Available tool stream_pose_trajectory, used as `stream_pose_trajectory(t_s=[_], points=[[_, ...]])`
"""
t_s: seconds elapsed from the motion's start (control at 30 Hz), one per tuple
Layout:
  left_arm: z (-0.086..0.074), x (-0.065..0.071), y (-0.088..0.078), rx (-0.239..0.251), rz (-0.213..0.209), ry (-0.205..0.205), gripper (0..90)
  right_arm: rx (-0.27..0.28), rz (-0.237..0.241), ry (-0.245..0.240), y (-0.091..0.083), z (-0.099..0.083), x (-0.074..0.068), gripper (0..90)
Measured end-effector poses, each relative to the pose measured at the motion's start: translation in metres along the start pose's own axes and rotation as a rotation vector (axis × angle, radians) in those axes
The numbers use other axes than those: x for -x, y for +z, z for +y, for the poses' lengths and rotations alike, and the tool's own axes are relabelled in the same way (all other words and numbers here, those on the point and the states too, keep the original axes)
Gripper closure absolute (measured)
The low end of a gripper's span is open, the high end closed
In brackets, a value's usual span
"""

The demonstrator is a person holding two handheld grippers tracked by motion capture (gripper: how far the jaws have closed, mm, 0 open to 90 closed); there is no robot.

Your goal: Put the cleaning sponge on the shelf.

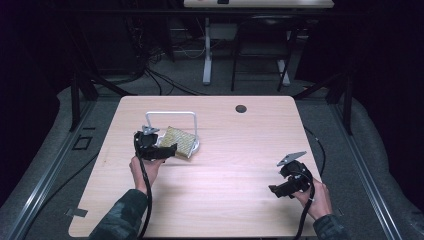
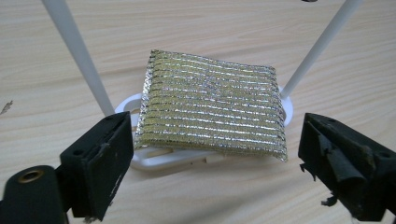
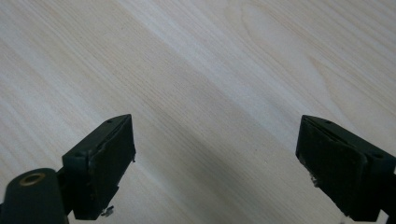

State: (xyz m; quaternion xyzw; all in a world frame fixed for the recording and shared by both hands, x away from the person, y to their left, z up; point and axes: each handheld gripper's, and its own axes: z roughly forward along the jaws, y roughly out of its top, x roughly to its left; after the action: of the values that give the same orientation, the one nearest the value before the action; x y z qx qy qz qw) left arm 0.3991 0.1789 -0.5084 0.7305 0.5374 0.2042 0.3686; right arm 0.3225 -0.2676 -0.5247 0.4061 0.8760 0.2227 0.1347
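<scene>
The left gripper (image 2: 210, 154) hangs with jaws spread wide, just short of a gold-and-silver metallic scouring cloth (image 2: 212, 105) that lies on the base of a white wire rack (image 2: 154, 161) on the wooden table (image 1: 240, 150). The step in hand looks like a grasp of the cloth. A clean pinch calls for taking its near edge, low and level, above the rack's base. The rack's two slanted white rods (image 2: 77, 51) flank the cloth and could catch a jaw. The right gripper (image 1: 280, 190), also spread and empty, hovers over bare table well apart.
</scene>
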Motion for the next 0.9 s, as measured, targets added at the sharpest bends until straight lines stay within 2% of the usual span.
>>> stream_pose_trajectory(t_s=[0.17, 0.3, 0.53, 0.9], points=[[0.001, -0.003, -0.013, -0.008, -0.015, -0.001, 3.8, 0.005, -0.005, 0.002, -0.001, 0.000, 0.000, 11.2], [0.000, -0.007, -0.025, -0.013, -0.035, 0.017, 0.0, 0.008, -0.010, 0.005, -0.002, 0.000, 0.000, 11.1], [-0.007, -0.016, -0.048, -0.003, -0.048, 0.028, 0.0, 0.012, -0.022, -0.004, -0.003, 0.001, -0.002, 11.1], [-0.028, -0.025, -0.071, -0.088, -0.099, 0.054, 0.0, 0.006, -0.028, -0.009, -0.004, 0.001, -0.004, 11.2]])
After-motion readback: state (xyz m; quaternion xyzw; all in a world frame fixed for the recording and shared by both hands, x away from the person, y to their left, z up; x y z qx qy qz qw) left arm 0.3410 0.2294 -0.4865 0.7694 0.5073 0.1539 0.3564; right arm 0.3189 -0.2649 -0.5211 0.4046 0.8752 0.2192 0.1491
